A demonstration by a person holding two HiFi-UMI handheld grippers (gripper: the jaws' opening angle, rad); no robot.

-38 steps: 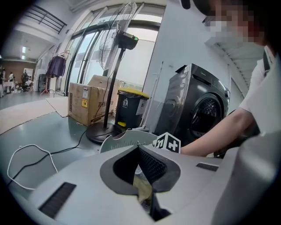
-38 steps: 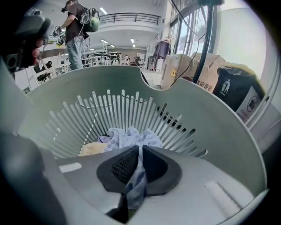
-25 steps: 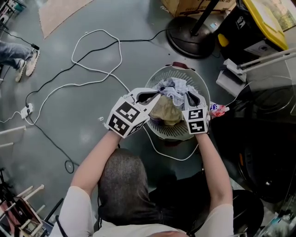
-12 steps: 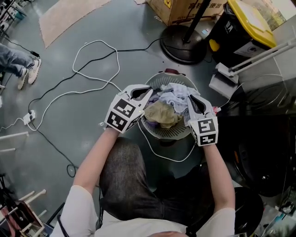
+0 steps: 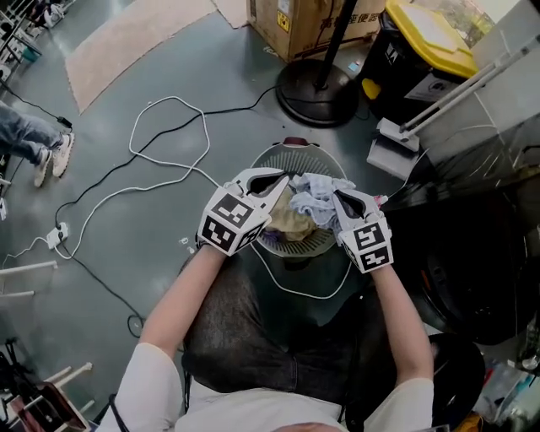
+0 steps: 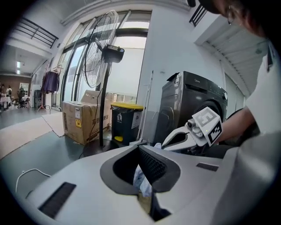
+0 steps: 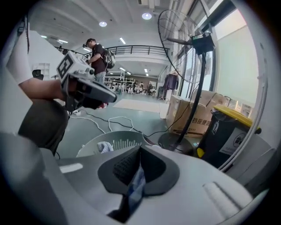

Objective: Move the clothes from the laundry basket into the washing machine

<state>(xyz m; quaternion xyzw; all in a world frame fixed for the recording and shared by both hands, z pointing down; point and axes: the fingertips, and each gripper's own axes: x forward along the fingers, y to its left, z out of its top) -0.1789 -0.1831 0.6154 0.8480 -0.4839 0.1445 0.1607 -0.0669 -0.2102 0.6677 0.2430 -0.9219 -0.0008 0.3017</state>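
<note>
Clothes (image 5: 314, 196) raised higher over basket (image 5: 287, 153), pinched by left gripper (image 5: 284, 180) and right gripper (image 5: 337, 197); washing machine (image 6: 193, 97) loading remains

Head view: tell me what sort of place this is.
Probably an open workshop or test hall with a laundry corner set up: a washing machine, a pedestal fan and a cardboard box stand on bare grey floor strewn with cables.

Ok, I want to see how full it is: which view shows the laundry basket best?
The head view: it looks down into the laundry basket, with clothes over it. The right gripper view shows only its rim and slats; the left gripper view shows none.
</note>
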